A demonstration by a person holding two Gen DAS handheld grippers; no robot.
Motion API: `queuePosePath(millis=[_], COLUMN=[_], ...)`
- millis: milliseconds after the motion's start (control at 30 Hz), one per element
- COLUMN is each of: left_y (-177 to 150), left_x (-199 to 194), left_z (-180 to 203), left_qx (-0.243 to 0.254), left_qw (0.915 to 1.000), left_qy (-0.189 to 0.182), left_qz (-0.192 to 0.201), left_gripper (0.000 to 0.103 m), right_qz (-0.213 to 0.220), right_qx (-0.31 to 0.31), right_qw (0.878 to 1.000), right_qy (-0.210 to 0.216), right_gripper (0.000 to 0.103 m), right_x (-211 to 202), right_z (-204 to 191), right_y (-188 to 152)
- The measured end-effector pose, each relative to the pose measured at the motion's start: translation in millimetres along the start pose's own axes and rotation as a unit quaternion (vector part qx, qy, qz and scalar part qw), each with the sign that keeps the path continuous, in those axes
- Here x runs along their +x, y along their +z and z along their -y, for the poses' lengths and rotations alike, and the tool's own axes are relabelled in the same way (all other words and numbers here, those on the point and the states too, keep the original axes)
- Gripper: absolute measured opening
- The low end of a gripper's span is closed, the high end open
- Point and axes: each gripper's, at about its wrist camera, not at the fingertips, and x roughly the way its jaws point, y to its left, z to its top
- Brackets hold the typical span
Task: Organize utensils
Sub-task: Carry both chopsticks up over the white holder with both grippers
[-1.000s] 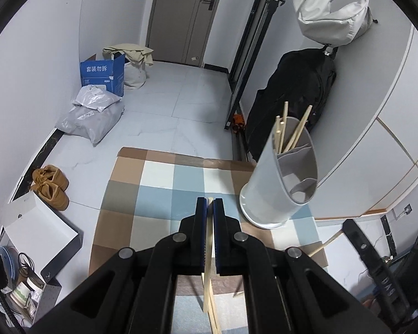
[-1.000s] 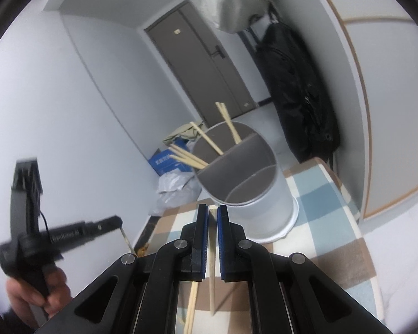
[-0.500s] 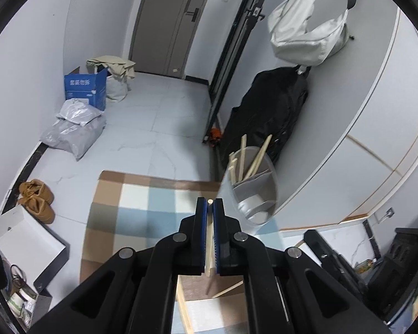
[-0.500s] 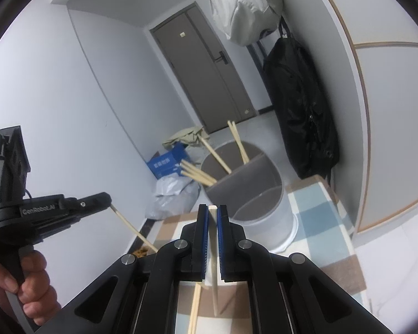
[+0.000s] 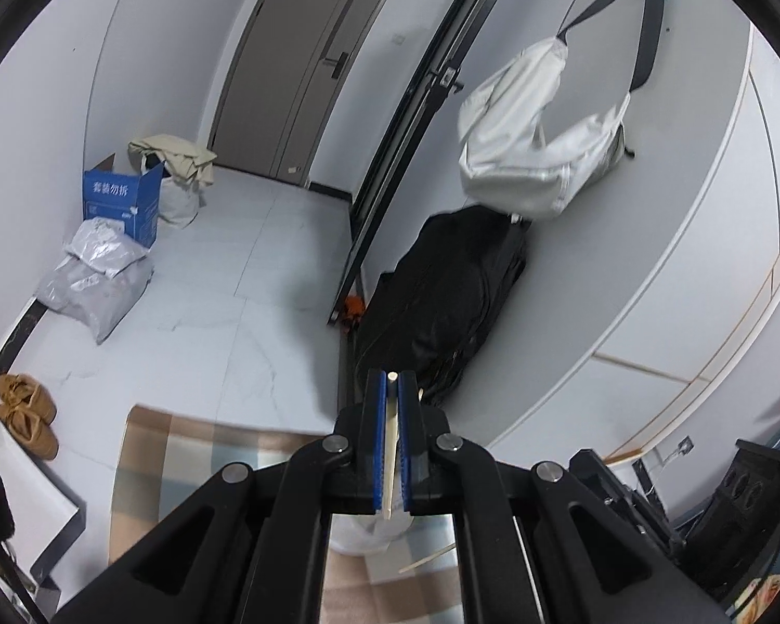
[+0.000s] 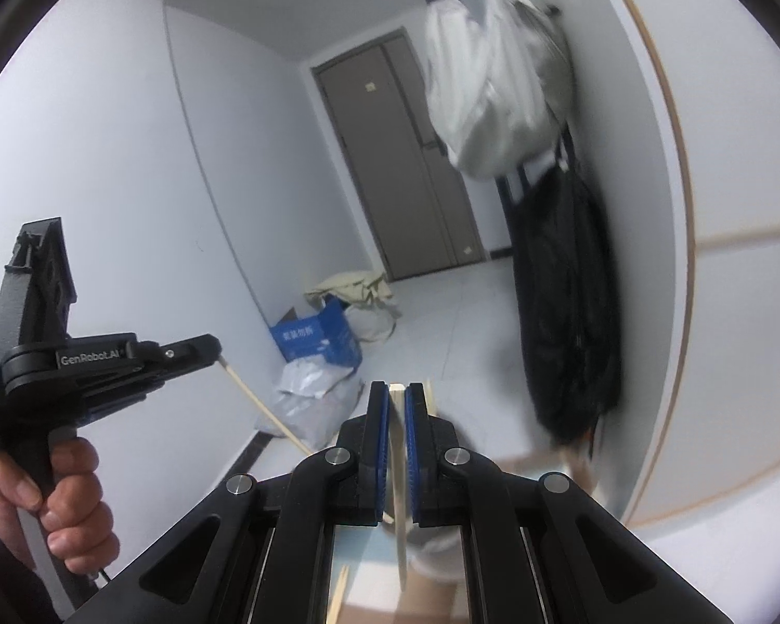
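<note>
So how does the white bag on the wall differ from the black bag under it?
The white fabric bag hangs high from dark straps, crumpled and short; the black fabric bag is tall, reaches down toward the floor and looks smoother. Both are soft bags against the same grey wall.

Door (image 5: pixel 307 67): grey, shut (far end).
Blue box (image 5: pixel 122 197): left of door.
White bag (image 5: pixel 535 156): hangs right of door, above black bag (image 5: pixel 457 301).
</note>
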Motion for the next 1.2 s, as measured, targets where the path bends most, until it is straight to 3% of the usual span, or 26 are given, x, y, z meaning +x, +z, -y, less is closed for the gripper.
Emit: queuePosePath(millis=[267,400,700,1200], left_y=[22,21,18,7], left_x=[15,25,47,71], left_z=[-5,-11,-21,-26], left_qx=[-0.002,-0.001,-0.003,0.007], left_qw=[1.0000,1.0000,0.9995,0.9977], left_qy=[-0.001,0.007,0.020,0.010], left_qz=[0.007,-0.003,-0.026,-0.066], left_gripper=[0.000,0.000,0.000,0.000], right_qz=[0.019,0.019,-0.025,-0.093], right_qx=[-0.074,-0.104,-0.159,-0.178], right_qw=[0.997,0.994,0.987,0.979], right_qy=[0.006,0.015,0.030,0.032], right_gripper=[0.005,0.005,0.005,0.005], right_x=[25,46,103,136], right_z=[-16,-26,-40,-30], right_y=[63,76,67,32])
